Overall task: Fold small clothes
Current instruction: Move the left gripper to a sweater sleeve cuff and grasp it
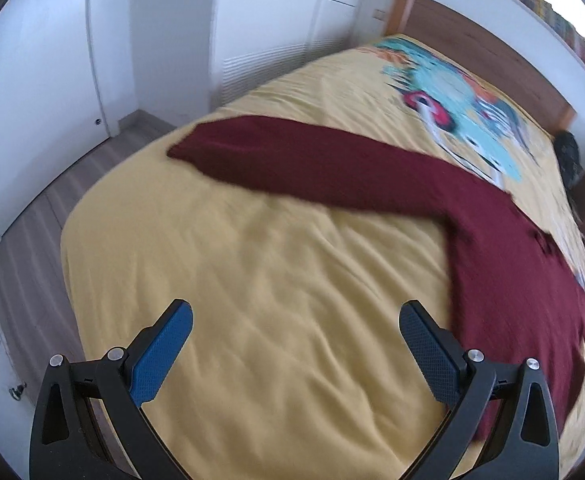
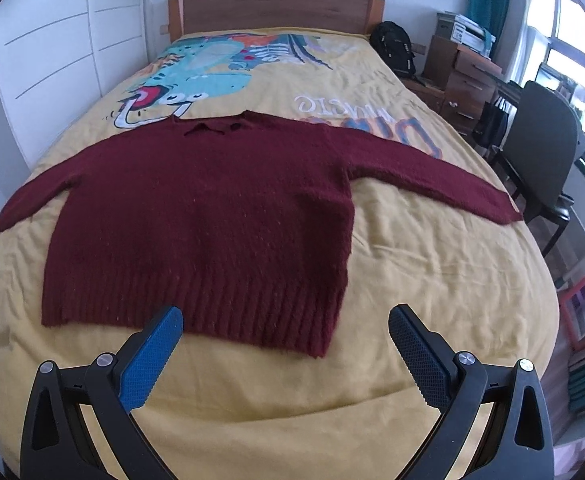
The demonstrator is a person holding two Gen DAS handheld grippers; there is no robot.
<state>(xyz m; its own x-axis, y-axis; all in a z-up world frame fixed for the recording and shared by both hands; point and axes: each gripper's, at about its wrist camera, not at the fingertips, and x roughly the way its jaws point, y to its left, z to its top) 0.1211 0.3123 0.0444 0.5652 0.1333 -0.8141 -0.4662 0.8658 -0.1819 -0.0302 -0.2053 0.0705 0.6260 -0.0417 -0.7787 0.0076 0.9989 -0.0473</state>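
Bed point(image 2: 432, 280) covered in wrinkled yellow printed duvet; wooden headboard point(image 2: 276, 8) set against white wall. Maroon knit sweater point(image 2: 204, 232) laid flat mid-bed, sleeves spread, ribbed hem near foot edge. Left gripper point(image 1: 295, 346) and right gripper point(image 2: 285, 350) held spread, nothing grasped.

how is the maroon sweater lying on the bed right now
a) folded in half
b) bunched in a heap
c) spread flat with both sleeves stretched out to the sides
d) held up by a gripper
c, the maroon sweater lies flat on the yellow bedspread, sleeves out to each side.
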